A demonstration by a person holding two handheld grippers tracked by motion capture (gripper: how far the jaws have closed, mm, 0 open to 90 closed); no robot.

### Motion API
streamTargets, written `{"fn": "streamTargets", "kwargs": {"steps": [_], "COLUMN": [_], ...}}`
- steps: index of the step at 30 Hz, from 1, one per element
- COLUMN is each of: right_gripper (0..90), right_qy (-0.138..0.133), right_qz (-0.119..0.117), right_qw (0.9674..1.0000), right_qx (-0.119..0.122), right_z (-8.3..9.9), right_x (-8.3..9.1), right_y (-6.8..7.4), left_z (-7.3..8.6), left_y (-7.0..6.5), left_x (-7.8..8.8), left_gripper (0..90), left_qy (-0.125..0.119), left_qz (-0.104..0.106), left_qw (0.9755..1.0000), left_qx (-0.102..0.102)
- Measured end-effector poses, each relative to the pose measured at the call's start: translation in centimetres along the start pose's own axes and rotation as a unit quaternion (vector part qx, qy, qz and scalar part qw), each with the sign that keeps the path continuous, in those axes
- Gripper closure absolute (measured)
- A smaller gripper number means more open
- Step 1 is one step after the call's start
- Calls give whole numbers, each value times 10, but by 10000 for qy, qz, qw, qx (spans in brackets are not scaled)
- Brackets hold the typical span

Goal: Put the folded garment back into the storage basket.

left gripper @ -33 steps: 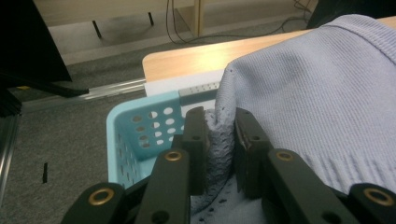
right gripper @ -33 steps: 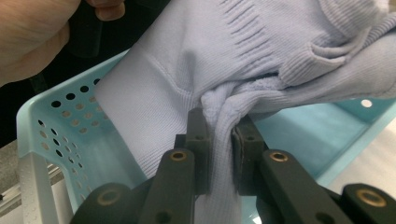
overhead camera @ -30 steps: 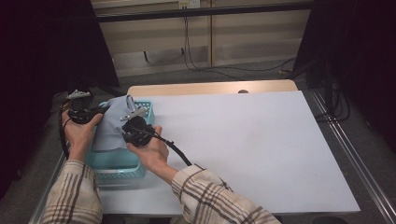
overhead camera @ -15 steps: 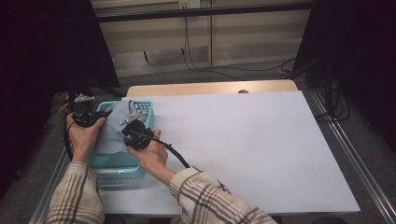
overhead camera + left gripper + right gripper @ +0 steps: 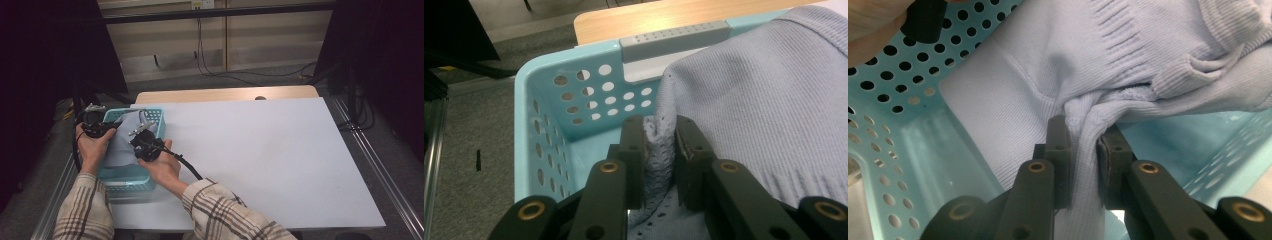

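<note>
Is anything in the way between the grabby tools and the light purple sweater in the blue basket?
No. Both tools already pinch the sweater: the left tool and the right tool each have a fold of knit between their jaws, over the basket.

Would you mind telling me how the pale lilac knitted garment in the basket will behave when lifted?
The pale lilac knitted garment bunches between both grippers' jaws, so it is probably floppy and will sag. It looks light, and its ribbed knit should resist slipping.
</note>
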State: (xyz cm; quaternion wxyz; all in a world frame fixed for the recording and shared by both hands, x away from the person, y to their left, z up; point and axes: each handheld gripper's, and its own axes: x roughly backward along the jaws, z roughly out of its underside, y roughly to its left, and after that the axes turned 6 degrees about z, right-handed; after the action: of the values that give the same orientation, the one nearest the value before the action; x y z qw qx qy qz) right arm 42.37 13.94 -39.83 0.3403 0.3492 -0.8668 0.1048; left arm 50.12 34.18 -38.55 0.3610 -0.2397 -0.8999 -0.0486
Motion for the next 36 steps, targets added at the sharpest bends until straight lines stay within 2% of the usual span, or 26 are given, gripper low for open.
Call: {"fn": "streamTargets", "kwargs": {"steps": [1,2,5,14,17,18,20,24,26,28,33,36], "right_gripper": [783,781,778,748,714,703,689,658,631,595,545,528], "right_qy": [-36,-19,7,41,105,157,208,262,286,319,268,307], "right_qz": [7,33,17,-20,-24,5,5,42,46,48,79,73], "right_qw": [9999,9998,9998,9998,9999,9998,9998,9996,9995,9994,9994,9993], "right_qx": [95,192,174,168,123,89,63,86,161,115,196,190], "right_z": [0,0,0,1,0,1,0,-1,-1,-1,-2,-2], "right_x": [-1,-1,-2,-6,-5,-5,-5,-5,-5,-5,-4,-3], "right_y": [2,2,2,4,3,3,3,2,1,1,0,0], "left_z": [0,1,4,9,10,10,11,12,11,11,10,10], "left_y": [0,-1,0,1,1,2,1,0,0,0,1,1], "left_x": [-1,-2,-5,-11,-12,-12,-14,-15,-15,-15,-12,-11], "left_gripper": [766,765,765,755,749,748,746,736,723,710,647,596], "left_qy": [-12,15,18,94,129,179,134,149,163,195,103,28], "left_qz": [-61,-12,-25,-92,-74,-96,-101,-144,-155,-136,-118,-180], "left_qw": [10000,10000,10000,9999,9999,9998,9999,9998,9997,9997,9999,9998], "left_qx": [-61,-11,49,1,12,-57,23,20,-3,-4,13,64]}}
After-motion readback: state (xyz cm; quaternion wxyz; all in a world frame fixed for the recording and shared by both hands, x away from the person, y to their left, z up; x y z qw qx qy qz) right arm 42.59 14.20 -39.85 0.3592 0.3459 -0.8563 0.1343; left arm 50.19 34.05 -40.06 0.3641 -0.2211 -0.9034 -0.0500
